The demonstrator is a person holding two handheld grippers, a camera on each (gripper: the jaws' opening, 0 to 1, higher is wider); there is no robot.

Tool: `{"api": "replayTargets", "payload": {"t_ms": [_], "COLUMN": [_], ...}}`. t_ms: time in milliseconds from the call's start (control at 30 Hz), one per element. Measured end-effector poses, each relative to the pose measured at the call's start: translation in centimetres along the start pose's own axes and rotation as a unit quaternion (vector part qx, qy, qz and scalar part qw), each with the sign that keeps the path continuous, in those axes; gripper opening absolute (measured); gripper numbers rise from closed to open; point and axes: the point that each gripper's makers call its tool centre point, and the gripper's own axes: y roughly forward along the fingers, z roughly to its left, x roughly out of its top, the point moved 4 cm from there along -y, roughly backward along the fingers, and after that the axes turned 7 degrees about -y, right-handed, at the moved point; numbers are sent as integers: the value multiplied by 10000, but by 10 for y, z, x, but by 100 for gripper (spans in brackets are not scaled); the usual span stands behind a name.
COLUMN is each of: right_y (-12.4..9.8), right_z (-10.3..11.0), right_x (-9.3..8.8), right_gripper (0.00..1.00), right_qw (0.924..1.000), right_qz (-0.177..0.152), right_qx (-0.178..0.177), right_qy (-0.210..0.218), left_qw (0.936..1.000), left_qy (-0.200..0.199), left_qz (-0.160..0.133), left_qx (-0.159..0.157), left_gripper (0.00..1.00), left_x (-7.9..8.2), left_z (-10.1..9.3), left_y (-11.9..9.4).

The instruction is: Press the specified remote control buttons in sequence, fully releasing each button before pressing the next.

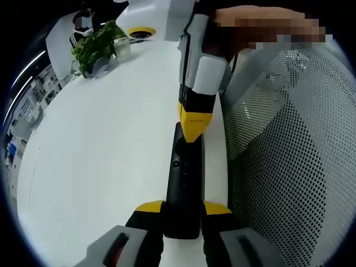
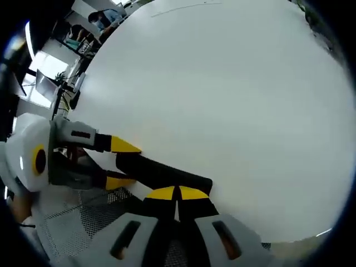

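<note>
A slim black remote [image 1: 181, 172] lies lengthwise near the edge of the white table [image 1: 111, 144]. My left gripper [image 1: 183, 207] is shut on its near end, one yellow tip on each side. From above, my right gripper [image 1: 194, 125] comes down with its yellow tips together, touching the remote's far end. In the right gripper view, the right gripper [image 2: 177, 193] is shut with its tips resting on the remote [image 2: 167, 173]. The left gripper [image 2: 121, 163] clamps the other end from the left. Which button lies under the tips is hidden.
A white mesh chair [image 1: 289, 156] stands just past the table edge beside the remote, also seen under the left gripper as mesh [image 2: 83, 211]. A green potted plant [image 1: 97, 47] sits at the table's far side. Broad bare tabletop [image 2: 222, 100] stretches beyond the remote.
</note>
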Motion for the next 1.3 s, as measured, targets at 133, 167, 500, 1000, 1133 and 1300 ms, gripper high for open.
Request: {"api": "replayTargets", "payload": {"t_ms": [133,167,500,1000,1133,1300], "right_y": [0,0,-2,2,2,1], "right_z": [0,0,-2,1,-2,1], "right_x": [0,0,0,1,0,0], "right_gripper": [0,0,0,0,0,0], "right_qw": [10000,10000,9999,9992,9997,9997], "right_qz": [-1,6,-29,-54,-98,-71], "right_qx": [-16,-26,-134,-252,-140,-154], "right_qy": [4,1,-51,-305,-148,-159], "left_qw": [10000,10000,10000,10000,10000,10000], "left_qy": [-3,2,-3,-2,1,-1], "left_qz": [-7,-4,-6,0,0,-22], "left_qx": [-6,-8,-9,-16,-15,-12], "left_gripper": [25,25,25,25,25,25], "left_x": [0,0,0,0,0,1], "left_z": [0,0,0,0,0,0], "left_y": [0,0,0,0,0,0]}}
